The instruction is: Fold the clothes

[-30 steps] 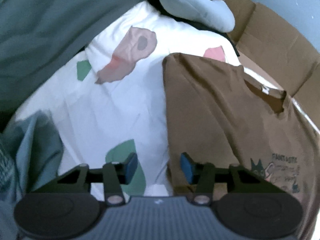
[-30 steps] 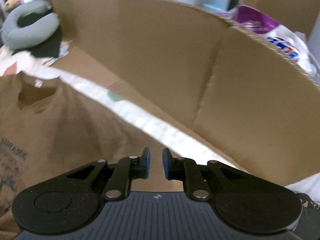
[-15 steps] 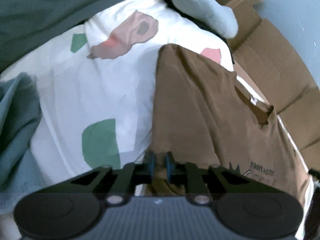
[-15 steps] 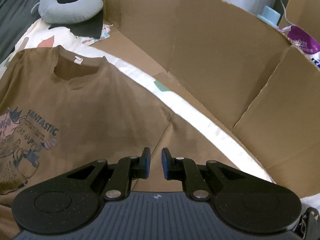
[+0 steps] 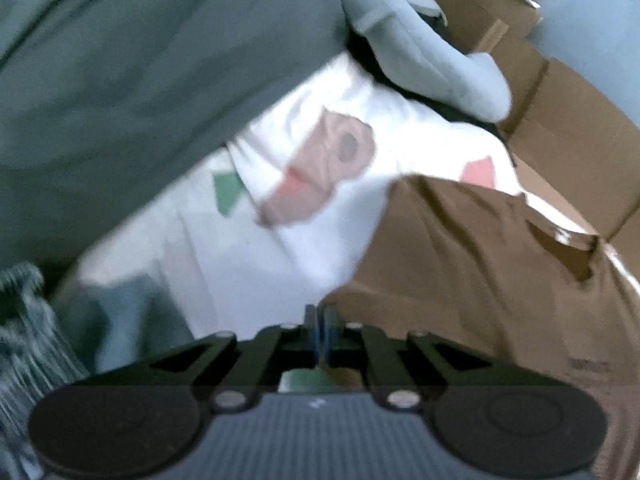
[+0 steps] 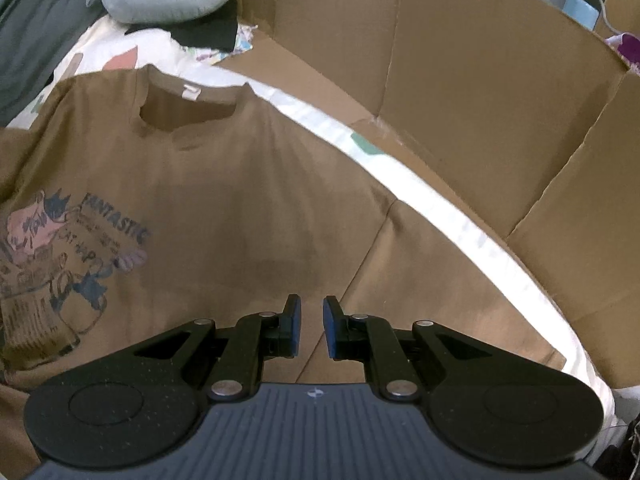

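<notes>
1. Left wrist view: the left gripper [image 5: 320, 334] points steeply down with its jaws pressed together, pinching the near left edge of the brown T-shirt [image 5: 480, 264]. The picture is blurred, so the exact fold of cloth between the pads cannot be told. Only this view shows the wide stretch of white sheet [image 5: 260, 248] left of the shirt, with one pink patch and green ones, a large grey-green blanket [image 5: 140, 72] at far left, and one bluish cloth [image 5: 120, 320] at near left. One pale neck pillow [image 5: 420, 56] lies far behind the shirt.

2. Right wrist view: the right gripper [image 6: 311, 332] hangs tilted down above the shirt's right sleeve area, its jaws slightly spread with nothing between them. Only this view shows the shirt's printed cartoon with "FANTASTIC" [image 6: 72, 248] at left, the collar with its one label, and the tall cardboard wall [image 6: 460, 92] curving round the right and far side. One shirt lies flat on the sheet, collar at the far end, and the same single neck pillow sits at far left.
</notes>
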Motion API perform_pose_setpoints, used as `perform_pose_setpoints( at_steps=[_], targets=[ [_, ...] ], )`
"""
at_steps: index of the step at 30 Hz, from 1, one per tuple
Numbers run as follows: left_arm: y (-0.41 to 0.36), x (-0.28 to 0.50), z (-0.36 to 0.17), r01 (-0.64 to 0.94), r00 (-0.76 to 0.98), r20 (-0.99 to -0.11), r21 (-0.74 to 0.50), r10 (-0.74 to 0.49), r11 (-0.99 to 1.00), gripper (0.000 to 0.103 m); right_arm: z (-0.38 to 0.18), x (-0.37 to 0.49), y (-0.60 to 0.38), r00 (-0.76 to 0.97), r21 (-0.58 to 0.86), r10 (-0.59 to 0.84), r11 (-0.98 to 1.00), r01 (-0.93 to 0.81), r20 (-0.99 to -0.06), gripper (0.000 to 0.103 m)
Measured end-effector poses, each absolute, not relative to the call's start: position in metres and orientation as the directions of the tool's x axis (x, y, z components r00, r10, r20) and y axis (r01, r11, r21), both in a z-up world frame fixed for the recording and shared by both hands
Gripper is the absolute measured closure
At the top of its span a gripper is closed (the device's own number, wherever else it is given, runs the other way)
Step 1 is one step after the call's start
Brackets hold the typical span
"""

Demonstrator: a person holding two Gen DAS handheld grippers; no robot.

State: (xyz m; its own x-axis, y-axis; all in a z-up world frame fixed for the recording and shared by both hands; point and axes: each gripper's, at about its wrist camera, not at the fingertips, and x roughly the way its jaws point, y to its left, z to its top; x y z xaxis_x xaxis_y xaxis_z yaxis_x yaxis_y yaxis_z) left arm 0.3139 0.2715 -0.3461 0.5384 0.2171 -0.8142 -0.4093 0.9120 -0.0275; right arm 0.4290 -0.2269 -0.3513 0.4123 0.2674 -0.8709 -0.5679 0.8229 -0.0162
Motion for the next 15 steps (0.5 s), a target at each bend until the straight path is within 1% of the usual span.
perform_pose_setpoints(
  at_steps=[4,10,15],
  targets=[
    [0.29,0.326,-0.346,-0.428,0.517,-0.803,0.057,0.296,0.902,0.101,-0.357,0.432,-0.217,0.396,-0.006,0.279,0.811,-0.585,-0.875,0.085],
    [0.311,0.337,-0.353,-0.426,0.473,-0.803,0.152,0.363,0.892,0.101,-0.365,0.434,-0.198,0.376,0.02,0.312,0.791,-0.611,-0.872,0.085],
    [0.323,0.349,-0.362,-0.417,0.46,-0.794,0.203,0.399,0.886,0.101,-0.379,0.436,-0.194,0.365,-0.03,0.261,0.777,-0.628,-0.894,0.085]
  ],
)
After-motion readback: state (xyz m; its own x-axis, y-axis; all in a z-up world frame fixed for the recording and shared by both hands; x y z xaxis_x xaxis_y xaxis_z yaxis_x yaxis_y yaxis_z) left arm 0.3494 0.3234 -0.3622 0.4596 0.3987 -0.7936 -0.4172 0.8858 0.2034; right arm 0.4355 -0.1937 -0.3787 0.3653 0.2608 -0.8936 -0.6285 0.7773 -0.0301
